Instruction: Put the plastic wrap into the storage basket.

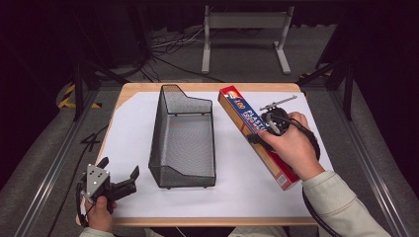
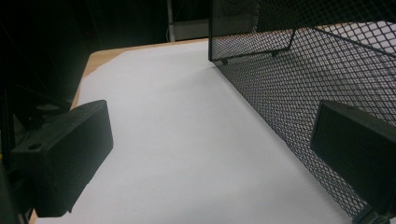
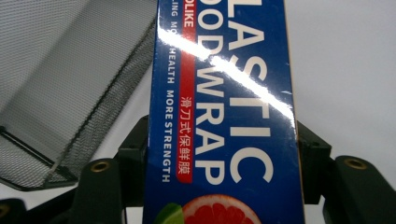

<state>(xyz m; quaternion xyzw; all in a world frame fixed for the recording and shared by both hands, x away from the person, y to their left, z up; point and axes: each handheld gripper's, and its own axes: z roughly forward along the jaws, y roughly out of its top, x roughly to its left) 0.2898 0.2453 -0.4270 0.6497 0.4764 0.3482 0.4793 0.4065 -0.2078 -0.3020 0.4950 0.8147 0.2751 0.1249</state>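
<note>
A long blue and orange box of plastic food wrap (image 1: 240,114) lies slantwise on the white paper at the right of the table. In the right gripper view the box (image 3: 224,93) fills the gap between my jaws. My right gripper (image 1: 262,134) (image 3: 224,158) is shut on it, one jaw pressed against each long side. A black wire-mesh basket (image 1: 157,129) stands empty at the table's middle. My left gripper (image 1: 119,167) rests open near the front left corner, just left of the basket's side wall (image 2: 303,93), with bare paper between its jaws (image 2: 210,144).
A white paper sheet (image 1: 129,129) covers most of the wooden table (image 1: 207,86). The basket's mesh wall (image 3: 70,93) lies close to the left of the box. Cables and a metal stand (image 1: 244,22) sit on the floor beyond the far edge.
</note>
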